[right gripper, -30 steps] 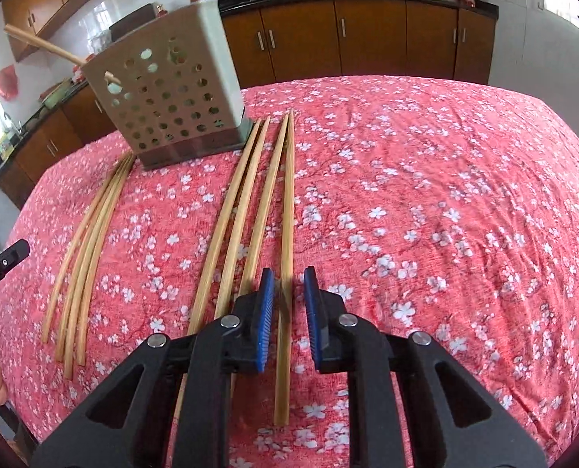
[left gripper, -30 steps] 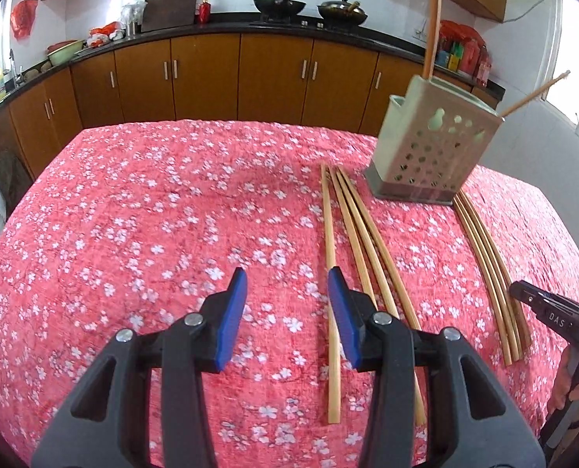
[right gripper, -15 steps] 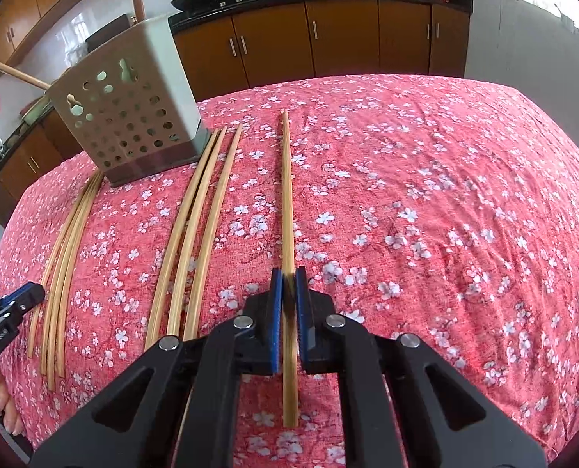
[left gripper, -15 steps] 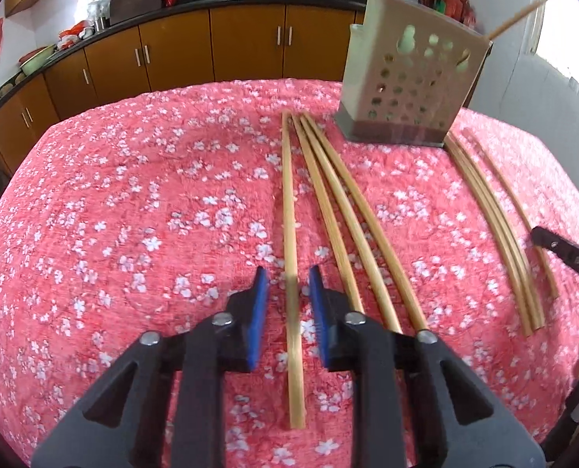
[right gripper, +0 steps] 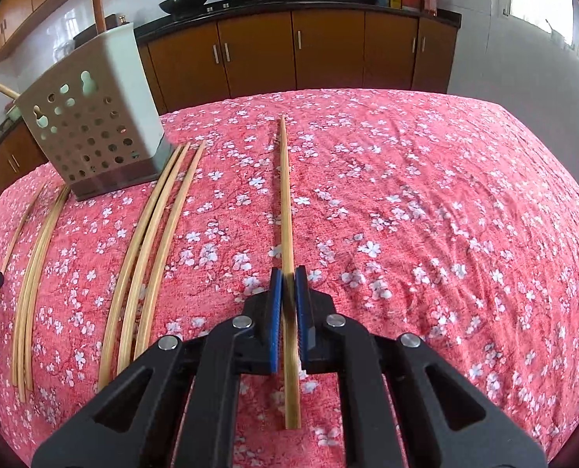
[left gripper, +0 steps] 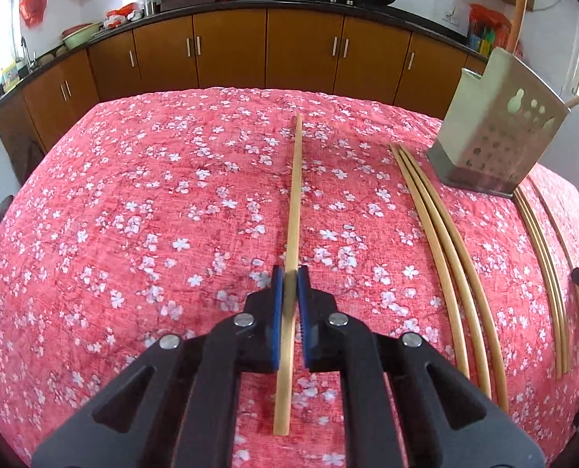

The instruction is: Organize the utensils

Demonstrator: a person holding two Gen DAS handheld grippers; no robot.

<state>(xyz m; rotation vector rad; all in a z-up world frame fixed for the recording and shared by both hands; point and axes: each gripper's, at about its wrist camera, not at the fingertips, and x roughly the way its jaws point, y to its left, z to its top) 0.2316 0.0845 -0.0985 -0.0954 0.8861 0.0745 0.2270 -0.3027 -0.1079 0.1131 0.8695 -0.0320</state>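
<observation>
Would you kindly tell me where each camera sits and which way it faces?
Left wrist: rides the left tool, facing forward over the red floral tablecloth towards brown cabinets; its black arms and blue pads grip a pale bamboo chopstick.
Right wrist: rides the right tool, facing likewise; its pads grip a similar chopstick.
Shared: the beige perforated utensil holder, right in the left view, left in the right.

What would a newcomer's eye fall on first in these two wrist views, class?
First, the black left gripper with blue pads, shut on a single bamboo chopstick over the red flowered tablecloth; the right gripper clamps a chopstick the same way. Next, the perforated utensil holder at the cloth's far side, with three loose chopsticks fanned beside it.
</observation>
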